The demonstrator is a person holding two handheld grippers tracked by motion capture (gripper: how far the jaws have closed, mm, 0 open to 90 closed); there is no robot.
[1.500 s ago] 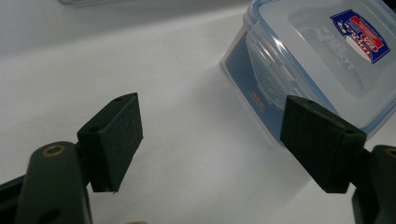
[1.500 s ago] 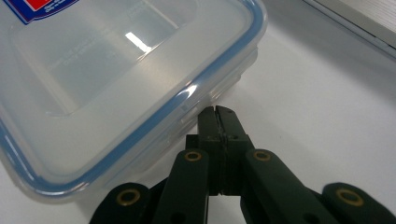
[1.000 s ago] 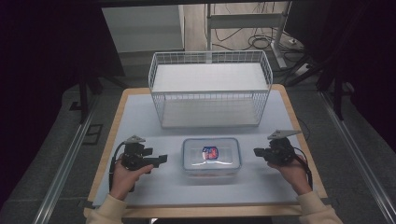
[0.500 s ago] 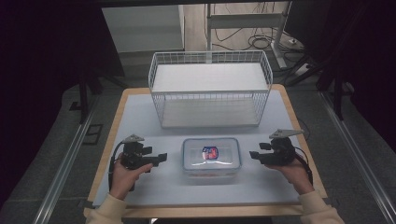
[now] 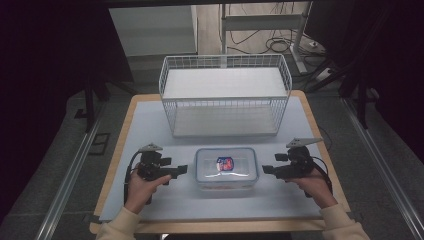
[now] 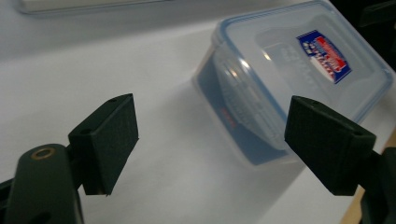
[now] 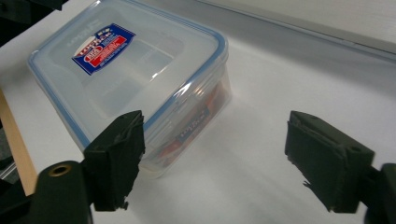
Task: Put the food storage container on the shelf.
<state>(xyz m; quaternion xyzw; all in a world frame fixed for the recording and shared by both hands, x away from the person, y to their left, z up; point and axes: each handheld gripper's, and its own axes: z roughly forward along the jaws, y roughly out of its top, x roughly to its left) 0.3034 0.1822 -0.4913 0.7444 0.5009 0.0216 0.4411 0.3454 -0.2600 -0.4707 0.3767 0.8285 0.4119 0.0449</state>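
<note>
A clear plastic container (image 5: 226, 168) with a blue-rimmed snap lid and a red-and-blue label sits near the front middle of the pale blue table mat (image 5: 150, 125), lid on. The left gripper (image 5: 181, 169) lies just to its left, held low in the person's left hand (image 5: 141, 186), with its tips pointing at the container's left end and a small gap between them. From the left gripper view its jaws stand wide apart and hold nothing, and the container (image 6: 299, 79) lies ahead, toward the right jaw. The right gripper (image 5: 266, 170), in the right hand (image 5: 315, 185), faces the container's right end from just beside it, also not touching. In the right gripper view its jaws are spread wide and empty, with the container (image 7: 135, 79) ahead, behind the left jaw. Behind the container, apart from it, a white wire basket (image 5: 225, 95) stands across the back half of the mat, open at the top. Bare mat lies between each gripper and the container. Cables (image 5: 272, 40) lie on the floor beyond the table.
</note>
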